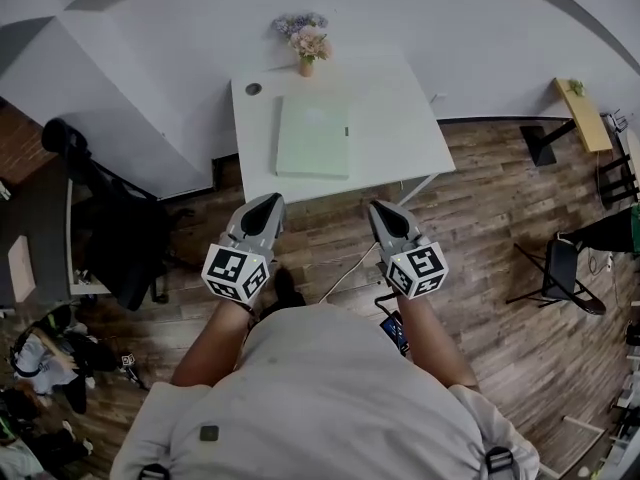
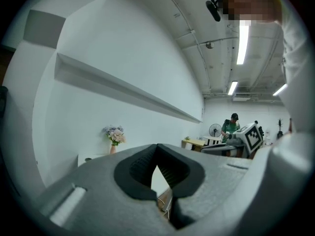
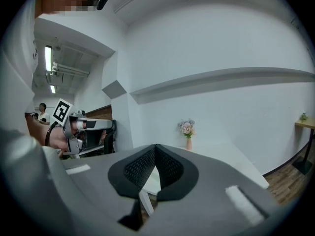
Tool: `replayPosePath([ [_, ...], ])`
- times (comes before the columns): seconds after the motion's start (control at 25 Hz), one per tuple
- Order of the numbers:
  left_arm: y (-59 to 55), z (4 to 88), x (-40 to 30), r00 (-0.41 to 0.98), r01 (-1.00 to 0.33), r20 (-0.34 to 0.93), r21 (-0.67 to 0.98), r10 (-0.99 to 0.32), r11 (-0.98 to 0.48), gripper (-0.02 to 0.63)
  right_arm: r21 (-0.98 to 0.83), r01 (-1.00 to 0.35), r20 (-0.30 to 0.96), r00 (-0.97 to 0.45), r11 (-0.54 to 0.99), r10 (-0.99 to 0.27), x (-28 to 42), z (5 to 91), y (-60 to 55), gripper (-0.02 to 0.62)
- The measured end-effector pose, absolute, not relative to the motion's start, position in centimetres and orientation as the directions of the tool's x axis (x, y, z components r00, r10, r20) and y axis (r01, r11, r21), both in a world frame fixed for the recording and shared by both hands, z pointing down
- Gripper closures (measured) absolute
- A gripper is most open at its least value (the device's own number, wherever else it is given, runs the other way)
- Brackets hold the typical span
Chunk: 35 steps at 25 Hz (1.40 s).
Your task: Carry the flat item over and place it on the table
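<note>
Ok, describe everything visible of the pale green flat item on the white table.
The flat item is a pale green rectangle, thin and smooth-looking, with a small dark mark at its right edge. It lies flat on the white table, slightly left of its middle, edges roughly square with the table's. Only the table touches it; the flower vase stands apart beyond its far edge.

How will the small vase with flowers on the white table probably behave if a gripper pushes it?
The vase looks narrow under a wider bunch of flowers, so it probably tips easily. It seems small, so likely light, sliding readily on the smooth white table.
</note>
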State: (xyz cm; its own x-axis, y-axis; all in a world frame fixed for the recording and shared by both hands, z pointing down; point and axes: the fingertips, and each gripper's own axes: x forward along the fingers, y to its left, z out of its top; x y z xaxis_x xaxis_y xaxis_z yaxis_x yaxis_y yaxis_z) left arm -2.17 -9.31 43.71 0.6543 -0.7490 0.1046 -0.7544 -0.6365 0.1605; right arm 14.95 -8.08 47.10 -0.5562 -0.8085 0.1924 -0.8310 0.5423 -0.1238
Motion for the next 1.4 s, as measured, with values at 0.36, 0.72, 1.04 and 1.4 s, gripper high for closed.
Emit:
replayPosePath([
  [0.36,-1.7,43.3,1.8,0.610,-0.792,0.102,0.113,-0.786,-0.601,0.607,-0.122,-0.802,0.148,-0.598,0.585,-0.788,19.3,46.6,-1.0,0.586],
  [0.72,6.0,42.4,3.2,0.567,-0.823,0.103,0.076,-0.817,-0.562,0.606,-0.135,-0.773,0.133,-0.634,0.619,-0.762,21.1,46.5,5.5,0.586],
  [1.04,9.9,43.1,3.3,0.558,-0.830,0.123,0.084,-0.821,-0.552,0.606,-0.139,-0.770,0.111,-0.637,0.622,-0.763,21.3,46.0,8.4,0.586],
  [1.4,11.1,42.7,3.6,0.562,-0.827,0.116,0.076,-0.819,-0.557,0.606,-0.130,-0.775,0.105,-0.631,0.618,-0.769,21.6,45.3,9.4,0.586],
])
